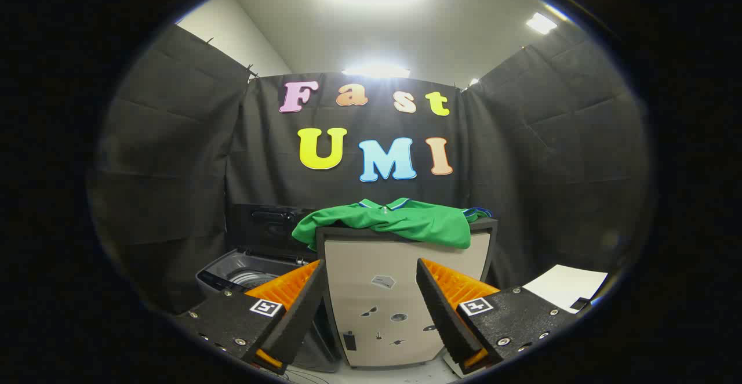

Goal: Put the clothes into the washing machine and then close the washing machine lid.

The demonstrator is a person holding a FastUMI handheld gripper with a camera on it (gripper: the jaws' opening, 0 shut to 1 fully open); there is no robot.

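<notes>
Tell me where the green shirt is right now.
The green shirt lies draped over the top of the beige cabinet, beyond the open gripper, with the open washing machine to the cabinet's left.

Shirt (400,221): soft matt knit cloth, draped atop the cabinet (400,291), whose front is smooth matt panel. Washing machine (249,274), left of cabinet: glossy plastic rim, shiny metal drum. Claw (371,308) spread apart, ribbed pads.

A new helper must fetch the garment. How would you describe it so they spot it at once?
Beyond the open tool stands a pale cabinet, with the washing machine beside it. Draped over the cabinet's top lies the green shirt, the one bright cloth there.
</notes>
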